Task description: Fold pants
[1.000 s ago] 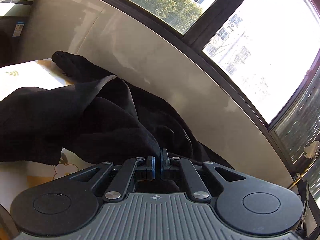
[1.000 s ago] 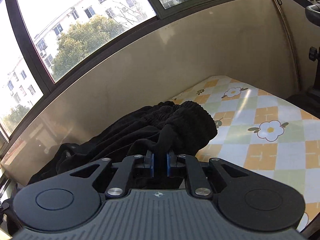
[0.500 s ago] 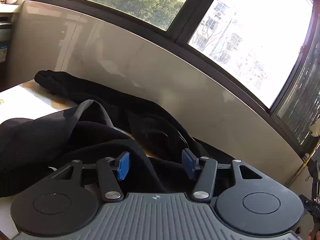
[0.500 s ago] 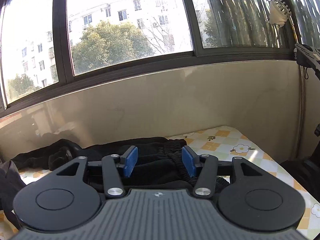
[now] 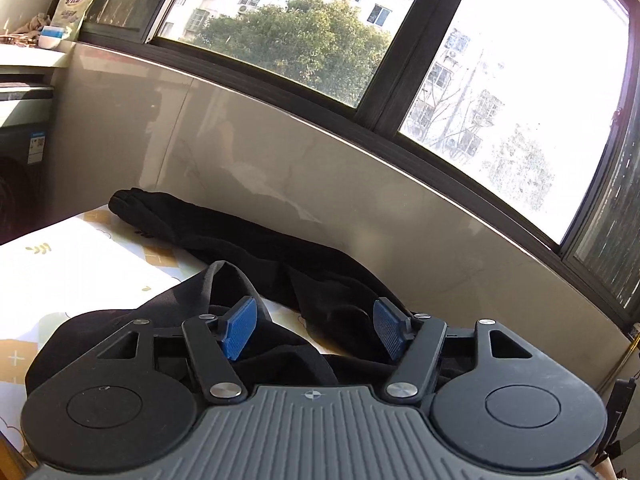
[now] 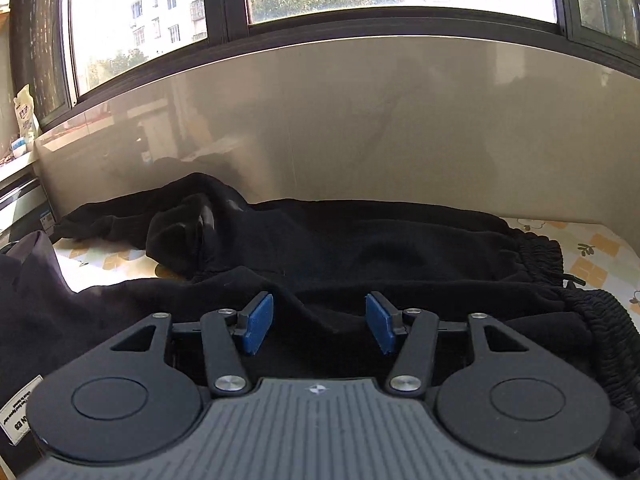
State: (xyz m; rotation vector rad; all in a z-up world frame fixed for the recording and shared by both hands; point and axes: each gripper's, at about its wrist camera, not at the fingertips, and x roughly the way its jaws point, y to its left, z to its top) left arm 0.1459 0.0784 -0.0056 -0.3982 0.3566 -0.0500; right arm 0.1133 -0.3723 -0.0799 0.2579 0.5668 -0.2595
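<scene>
Black pants (image 5: 248, 236) lie on the flower-patterned tablecloth (image 5: 60, 264), one leg stretched along the wall toward the far left corner. In the right wrist view the pants (image 6: 360, 240) spread across the table, with the gathered waistband (image 6: 540, 256) at the right. My left gripper (image 5: 314, 320) hovers over a raised fold of the fabric; its jaws are opening and the blue pads press on nothing. My right gripper (image 6: 320, 318) hangs above the near pant leg, jaws also opening, with the cloth below the pads and not pinched.
A beige wall panel (image 6: 360, 120) under the windows borders the table's far side. A detergent pouch (image 5: 74, 0) stands on the left ledge above a dark appliance (image 5: 20, 184). A dark item with a white label (image 6: 24, 300) sits at the table's left end.
Both grippers were shut on the black fabric a second ago and have let go and opened. The left one rose slightly. The right one swung sideways and rolled, now facing the wall.
</scene>
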